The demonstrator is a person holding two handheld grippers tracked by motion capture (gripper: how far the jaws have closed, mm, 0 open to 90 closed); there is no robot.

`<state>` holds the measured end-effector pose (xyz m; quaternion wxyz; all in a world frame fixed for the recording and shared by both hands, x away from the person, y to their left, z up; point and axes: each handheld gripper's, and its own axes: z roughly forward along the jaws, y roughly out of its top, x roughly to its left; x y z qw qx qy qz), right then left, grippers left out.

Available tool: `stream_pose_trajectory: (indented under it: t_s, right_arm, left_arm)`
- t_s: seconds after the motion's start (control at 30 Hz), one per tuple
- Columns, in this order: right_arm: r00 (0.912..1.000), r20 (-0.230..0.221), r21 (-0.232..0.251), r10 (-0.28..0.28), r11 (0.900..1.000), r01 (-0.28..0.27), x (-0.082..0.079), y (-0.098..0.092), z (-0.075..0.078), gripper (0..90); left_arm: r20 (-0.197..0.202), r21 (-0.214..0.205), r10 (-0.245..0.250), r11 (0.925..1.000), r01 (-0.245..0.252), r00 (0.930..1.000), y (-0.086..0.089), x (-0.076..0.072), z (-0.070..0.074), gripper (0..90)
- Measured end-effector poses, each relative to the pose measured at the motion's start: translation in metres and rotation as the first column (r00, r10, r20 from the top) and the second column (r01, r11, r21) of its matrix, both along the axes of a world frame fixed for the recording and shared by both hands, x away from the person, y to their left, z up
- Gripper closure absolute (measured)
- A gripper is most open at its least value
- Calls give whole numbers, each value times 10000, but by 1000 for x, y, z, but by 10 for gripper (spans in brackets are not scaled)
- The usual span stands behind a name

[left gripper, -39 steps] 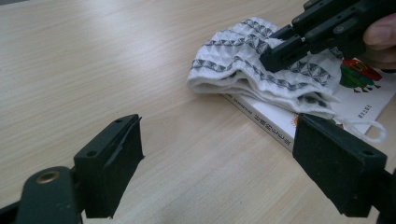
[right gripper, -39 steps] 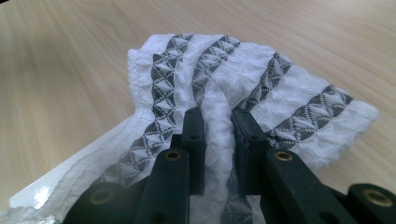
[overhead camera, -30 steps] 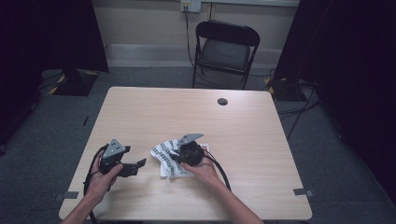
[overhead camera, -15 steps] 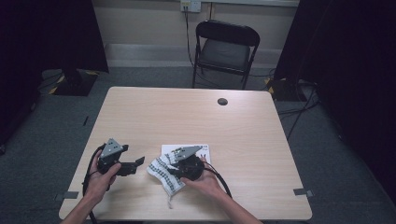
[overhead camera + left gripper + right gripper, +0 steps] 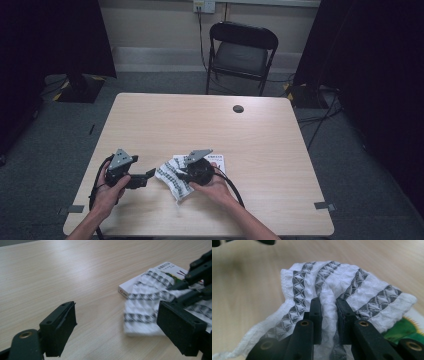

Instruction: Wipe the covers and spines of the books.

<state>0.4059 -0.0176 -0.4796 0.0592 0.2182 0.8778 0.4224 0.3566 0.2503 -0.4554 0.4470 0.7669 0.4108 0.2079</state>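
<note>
Because my right gripper (image 5: 329, 305) has its 2 jaws pinched on a fold of the cloth (image 5: 342, 287), the white fabric with its grey patterned stripes bunches up between them and drapes away on both sides. I judge this grip is there to drag or lift the cloth across the bench (image 5: 200, 125). In the high view the cloth (image 5: 170, 176) lies at the near middle of the bench, partly over a small white box (image 5: 216, 161), just beside my right hand. My left gripper (image 5: 142, 179) waits close to the cloth's left edge, jaws open and holding nothing, the cloth (image 5: 145, 302) ahead of them and toward the right jaw, ready, I think, to take a second corner.
</note>
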Motion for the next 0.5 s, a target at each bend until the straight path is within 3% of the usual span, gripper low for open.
stream_pose_trajectory:
  t_s: [0.5]
  right_arm:
    - [9959,-211,184,-878,9959,882,49,19,-2,786]
  left_arm:
    - [70,10,-22,10000,21,10000,-1,-1,0,157]
